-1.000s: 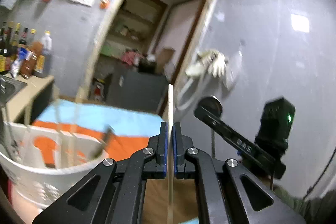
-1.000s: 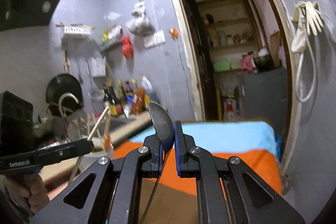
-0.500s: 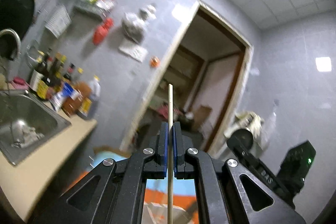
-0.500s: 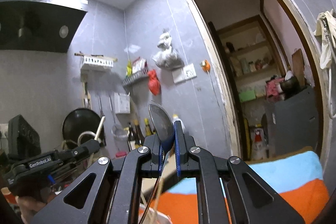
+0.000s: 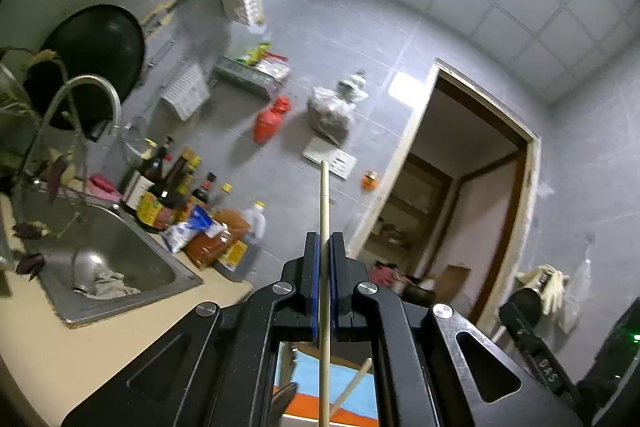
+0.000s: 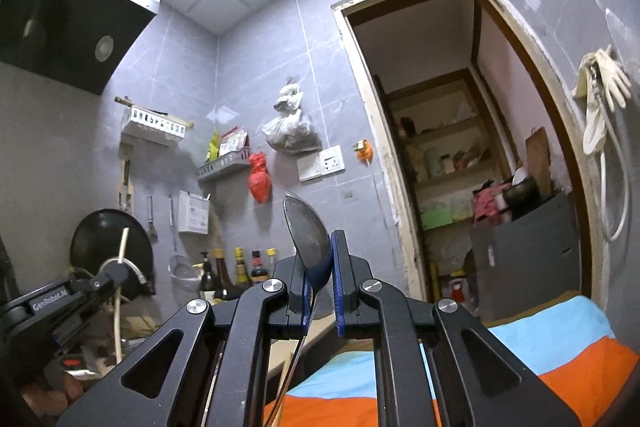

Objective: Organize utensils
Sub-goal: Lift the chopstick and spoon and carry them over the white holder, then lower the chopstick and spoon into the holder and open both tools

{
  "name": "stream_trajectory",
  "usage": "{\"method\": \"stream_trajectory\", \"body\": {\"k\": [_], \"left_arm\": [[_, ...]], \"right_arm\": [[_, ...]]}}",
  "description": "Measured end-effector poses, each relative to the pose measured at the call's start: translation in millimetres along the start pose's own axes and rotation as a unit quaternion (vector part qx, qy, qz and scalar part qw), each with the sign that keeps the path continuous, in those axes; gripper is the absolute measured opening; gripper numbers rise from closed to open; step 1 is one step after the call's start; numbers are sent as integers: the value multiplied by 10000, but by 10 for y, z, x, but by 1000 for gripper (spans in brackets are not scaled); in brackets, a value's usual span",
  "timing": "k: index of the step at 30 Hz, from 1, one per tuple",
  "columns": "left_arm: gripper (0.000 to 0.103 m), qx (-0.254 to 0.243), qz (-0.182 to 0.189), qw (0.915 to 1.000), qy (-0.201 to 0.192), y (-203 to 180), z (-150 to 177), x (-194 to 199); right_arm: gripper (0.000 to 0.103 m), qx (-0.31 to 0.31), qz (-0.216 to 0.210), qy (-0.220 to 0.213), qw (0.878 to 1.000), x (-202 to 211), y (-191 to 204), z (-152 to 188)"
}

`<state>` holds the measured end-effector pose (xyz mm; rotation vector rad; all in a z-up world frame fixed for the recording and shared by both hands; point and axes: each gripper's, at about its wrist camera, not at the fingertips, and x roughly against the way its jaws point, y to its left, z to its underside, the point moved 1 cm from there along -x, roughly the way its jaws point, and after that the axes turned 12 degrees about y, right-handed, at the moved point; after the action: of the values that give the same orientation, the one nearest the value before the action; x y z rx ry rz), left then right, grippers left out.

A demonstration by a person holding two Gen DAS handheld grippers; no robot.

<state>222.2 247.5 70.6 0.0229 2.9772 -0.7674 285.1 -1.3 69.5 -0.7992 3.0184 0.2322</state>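
Left gripper [image 5: 325, 251]: black arms, blue pads, silver screws.
Right gripper [image 6: 320, 255]: same build; green light at 3 o'clock in the left view.

chopstick [image 5: 324, 227]: pale wood, upright | spoon [image 6: 308, 231]: steel, bowl up

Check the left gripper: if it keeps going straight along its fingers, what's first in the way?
Probably nothing near. The left gripper, shut on a chopstick, points up at the grey tiled wall beside the doorway. That wall looks first, though depth is unclear.
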Motion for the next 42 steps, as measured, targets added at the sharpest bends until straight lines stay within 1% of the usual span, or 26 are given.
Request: {"method": "stream_trajectory", "body": {"k": [8,15,24,33,37,42], "left_arm": [[2,130,79,9999,44,114,-8,-15],[2,-135,-15,9999,27,54,45,-19],[2,-290,76,9994,190,22,135,-41],[2,-647,181,9965,488,-103,256,-32],[3,-685,217,9955,610,-120,288,-48],[3,-615,191,9952,741,-102,287,-58]], "right_arm": [[7,385,95,-171,9991,-32,149,98],[7,786,140,-206,9966,-40,287,200],[7,863,69,-43,9962,-75,311,249],[11,853,15,145,9963,-122,305,274],[11,807,-34,198,9965,-124,294,297],[11,796,-72,245,9965,-129,304,301]]}}
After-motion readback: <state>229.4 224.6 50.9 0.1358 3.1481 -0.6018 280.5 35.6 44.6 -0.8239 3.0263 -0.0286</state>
